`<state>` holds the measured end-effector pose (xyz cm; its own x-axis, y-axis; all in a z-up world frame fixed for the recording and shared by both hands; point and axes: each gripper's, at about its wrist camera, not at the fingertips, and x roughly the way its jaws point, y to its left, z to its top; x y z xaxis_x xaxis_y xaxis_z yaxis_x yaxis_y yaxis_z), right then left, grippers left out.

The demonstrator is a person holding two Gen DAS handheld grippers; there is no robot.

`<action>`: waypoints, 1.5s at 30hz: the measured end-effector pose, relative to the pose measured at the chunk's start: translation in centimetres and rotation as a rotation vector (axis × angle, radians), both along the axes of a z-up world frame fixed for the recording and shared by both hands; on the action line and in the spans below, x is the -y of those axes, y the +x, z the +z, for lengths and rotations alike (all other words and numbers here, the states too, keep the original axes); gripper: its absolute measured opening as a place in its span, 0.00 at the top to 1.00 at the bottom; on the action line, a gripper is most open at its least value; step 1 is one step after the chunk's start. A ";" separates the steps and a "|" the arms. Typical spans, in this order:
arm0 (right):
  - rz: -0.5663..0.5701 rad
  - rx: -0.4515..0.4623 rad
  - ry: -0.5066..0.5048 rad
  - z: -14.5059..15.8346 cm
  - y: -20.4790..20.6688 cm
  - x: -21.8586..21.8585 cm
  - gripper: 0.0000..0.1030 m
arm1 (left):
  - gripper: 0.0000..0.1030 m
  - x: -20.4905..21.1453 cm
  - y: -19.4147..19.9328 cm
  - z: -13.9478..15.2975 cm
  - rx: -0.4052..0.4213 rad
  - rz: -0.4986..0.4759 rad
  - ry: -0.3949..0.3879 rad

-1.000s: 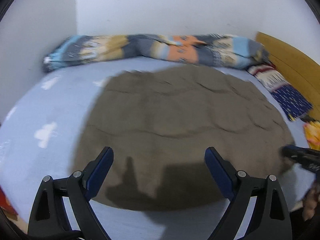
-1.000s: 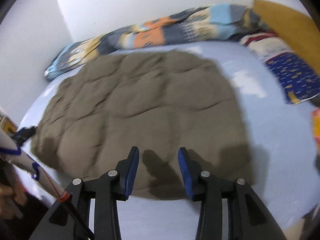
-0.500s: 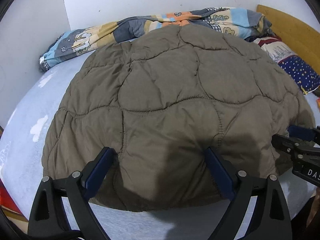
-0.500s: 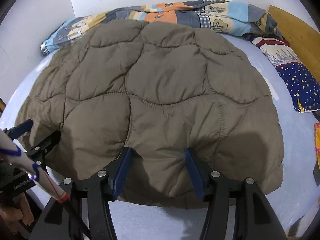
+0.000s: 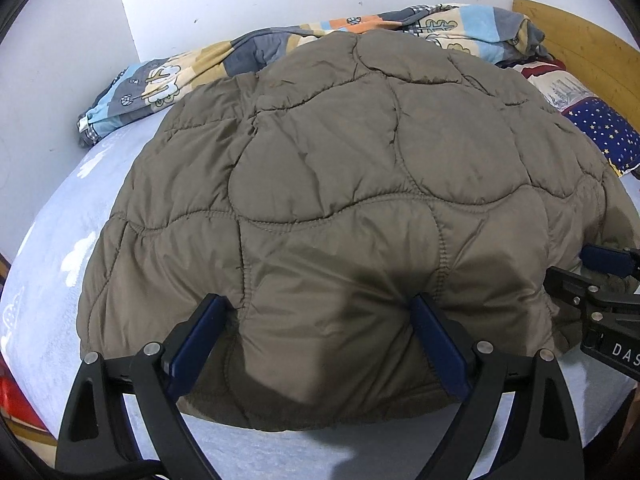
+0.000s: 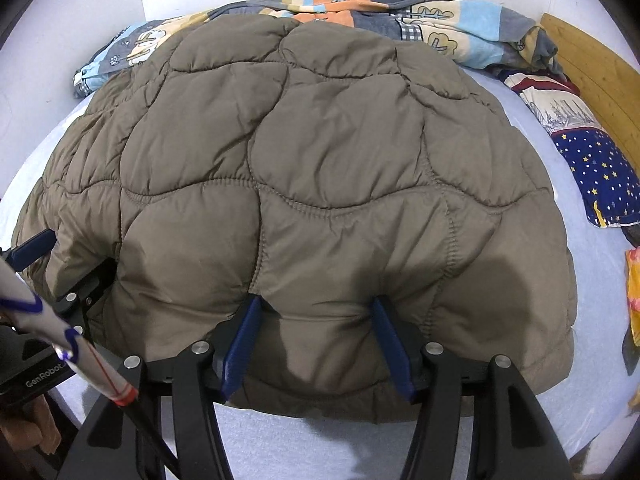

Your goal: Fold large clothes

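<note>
A brown quilted jacket lies spread flat on a bed with a pale blue sheet. My left gripper stands wide open at the jacket's near hem, left part. Its blue fingertips dig into the padding, and a bulge of fabric sits between them. My right gripper is at the hem's right part, jaws narrower but apart, with a puff of jacket between the pads. Each gripper shows at the edge of the other's view: the right gripper and the left gripper.
A rolled patterned blanket lies along the far wall. A starry blue pillow and a wooden headboard are at the right. An orange item sits at the right edge. A white strip crosses the lower left.
Both grippers came down and closer onto the jacket's near hem, and the jacket now fills both views. The right jaws spread wider. Little has moved in the last half second.
</note>
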<state>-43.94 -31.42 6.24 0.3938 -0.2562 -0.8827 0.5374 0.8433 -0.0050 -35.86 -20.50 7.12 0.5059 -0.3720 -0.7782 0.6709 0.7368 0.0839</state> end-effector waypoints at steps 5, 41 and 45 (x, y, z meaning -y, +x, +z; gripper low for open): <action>0.011 0.040 -0.018 1.1 -0.4 -0.7 0.39 | 0.09 -1.0 -0.2 1.3 0.015 0.001 -0.050; -0.140 0.359 -0.100 16.8 -14.3 -9.0 0.27 | 0.07 -14.0 -10.8 18.7 0.236 0.065 -0.316; -0.129 0.451 -0.181 22.6 -17.5 -12.7 0.12 | 0.03 -16.3 -13.3 23.2 0.288 0.076 -0.347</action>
<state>-61.41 -18.70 28.89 0.6810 -0.4614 -0.5686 0.6198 0.7767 0.1120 -49.20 -4.22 30.35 0.7193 -0.5394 -0.4378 0.5993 0.8005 -0.0017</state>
